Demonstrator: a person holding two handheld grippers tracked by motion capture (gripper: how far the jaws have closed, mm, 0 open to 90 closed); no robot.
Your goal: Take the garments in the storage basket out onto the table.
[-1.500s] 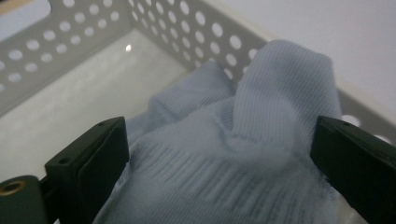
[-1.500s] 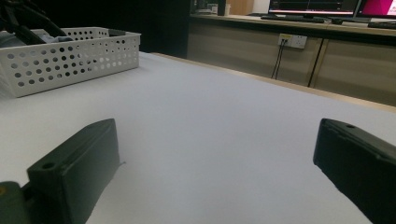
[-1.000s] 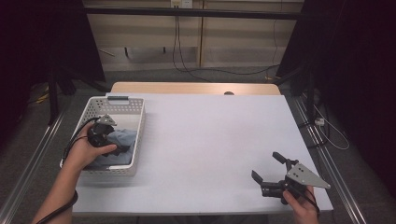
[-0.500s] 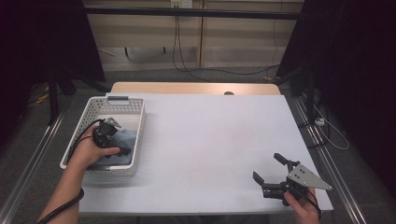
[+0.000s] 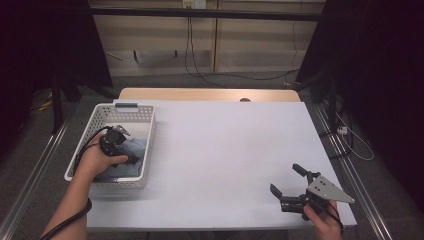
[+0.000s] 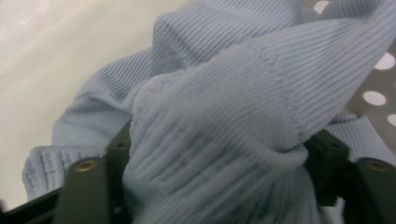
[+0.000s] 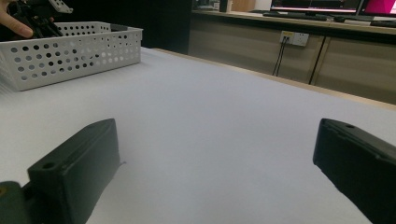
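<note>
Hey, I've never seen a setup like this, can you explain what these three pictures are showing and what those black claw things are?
A person sits at a white table holding a two-jaw gripper in each hand. One picture looks down from above; the other two come from cameras riding on each gripper, looking along its black jaws. The left gripper reaches into a white perforated basket and its jaws, which have just been closing, pinch a fold of light blue knitted cloth. The right gripper rests near the table's front right corner, jaws open, with nothing between them.
</note>
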